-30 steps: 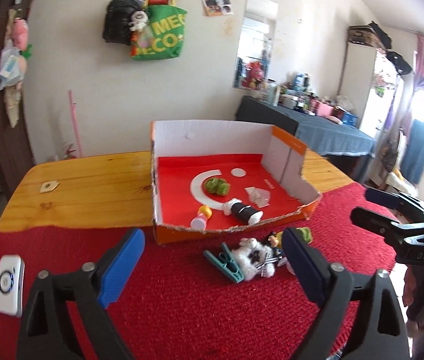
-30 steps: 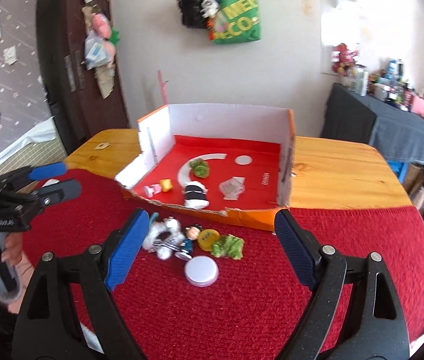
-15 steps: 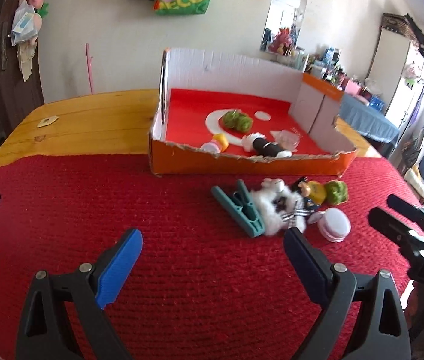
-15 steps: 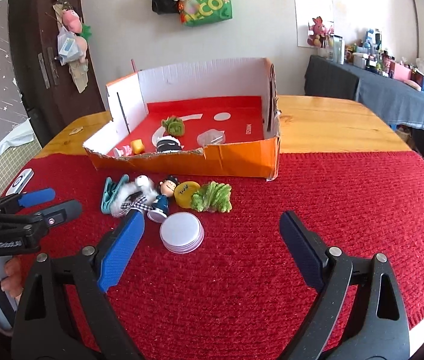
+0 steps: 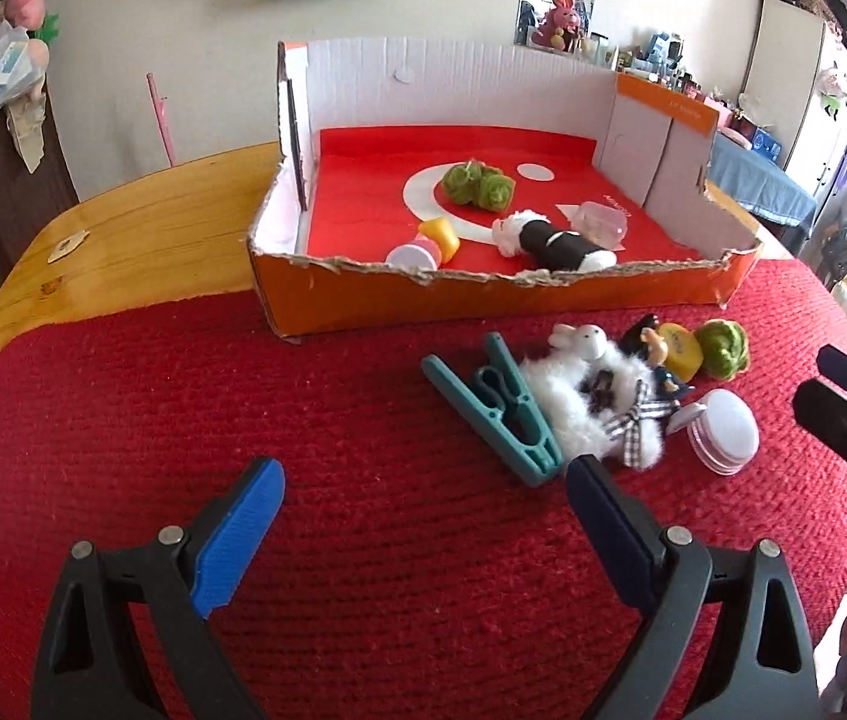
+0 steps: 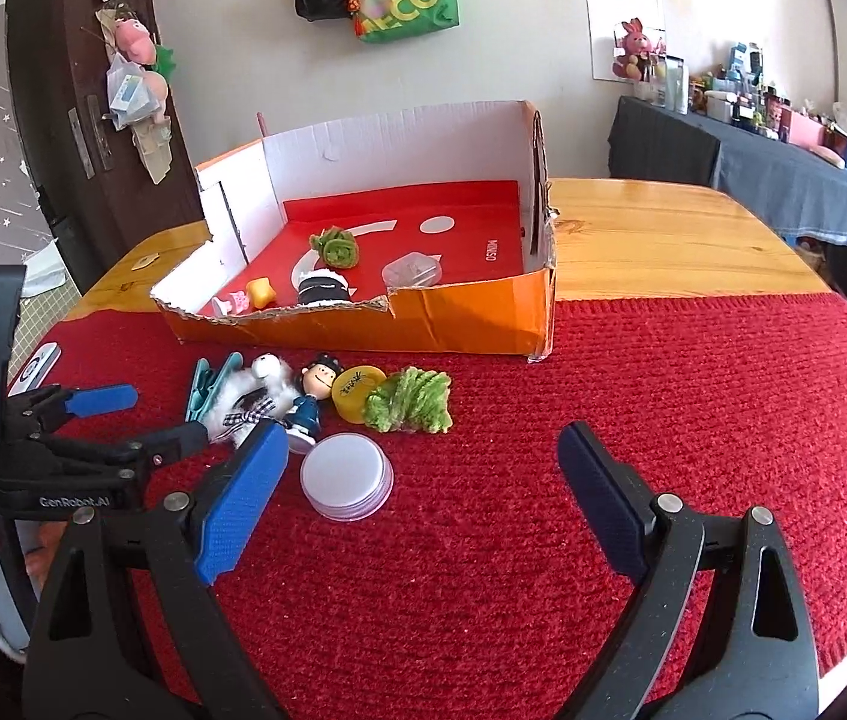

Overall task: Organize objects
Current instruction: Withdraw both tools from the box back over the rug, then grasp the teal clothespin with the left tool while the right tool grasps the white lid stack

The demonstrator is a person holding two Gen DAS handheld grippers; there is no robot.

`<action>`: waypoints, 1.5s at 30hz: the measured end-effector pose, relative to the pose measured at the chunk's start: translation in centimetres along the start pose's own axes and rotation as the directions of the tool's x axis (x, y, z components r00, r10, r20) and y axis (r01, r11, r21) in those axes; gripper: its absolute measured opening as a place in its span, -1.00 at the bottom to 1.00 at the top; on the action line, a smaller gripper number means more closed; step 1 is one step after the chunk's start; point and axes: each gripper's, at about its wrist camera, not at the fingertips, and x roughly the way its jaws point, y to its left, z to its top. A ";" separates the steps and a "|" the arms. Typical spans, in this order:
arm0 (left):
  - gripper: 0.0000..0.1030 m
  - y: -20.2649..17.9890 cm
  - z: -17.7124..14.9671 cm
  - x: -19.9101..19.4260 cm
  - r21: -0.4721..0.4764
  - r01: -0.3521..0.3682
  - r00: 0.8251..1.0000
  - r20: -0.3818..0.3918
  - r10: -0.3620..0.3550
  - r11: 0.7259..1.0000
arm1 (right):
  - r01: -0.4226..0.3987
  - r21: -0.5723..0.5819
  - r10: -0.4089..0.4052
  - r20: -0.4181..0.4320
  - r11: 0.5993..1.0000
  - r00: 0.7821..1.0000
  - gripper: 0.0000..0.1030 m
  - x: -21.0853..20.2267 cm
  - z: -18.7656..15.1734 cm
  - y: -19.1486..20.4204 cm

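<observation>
Right wrist: hand-held gripper [image 6: 423,468] wide, empty.

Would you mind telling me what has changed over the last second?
Both grippers, left and right, dropped toward the red mat and tilted down, jaws open and empty. Nothing was gripped; the toys and box stayed put.

Bright daylight, seemingly from window at right; sharp centre, strong fisheye warping, dark corners.
</observation>
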 end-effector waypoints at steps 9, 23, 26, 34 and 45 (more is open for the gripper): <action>0.88 1.9 0.2 -0.1 -0.015 -0.033 0.999 -0.009 0.033 0.999 | 0.004 0.003 -0.004 -0.025 1.000 1.000 0.79 0.5 0.0 -0.1; 0.88 1.4 1.3 0.2 0.049 0.019 1.000 -0.001 -0.019 0.999 | 0.007 -0.064 -0.013 -0.096 0.998 0.995 0.79 1.9 -0.8 1.2; 0.83 1.1 1.7 0.5 0.076 0.041 0.999 -0.013 -0.040 0.996 | -0.006 -0.081 -0.004 -0.114 0.997 0.993 0.79 2.3 -0.9 1.5; 0.55 0.4 2.1 1.4 0.131 0.079 0.997 -0.024 -0.076 0.988 | 0.029 -0.125 -0.045 -0.128 0.992 0.991 0.78 3.2 -1.3 2.3; -0.10 -0.2 2.1 1.1 0.166 0.138 0.990 -0.007 -0.139 0.976 | 0.033 -0.147 -0.053 -0.134 0.989 0.990 0.41 3.7 -1.7 3.1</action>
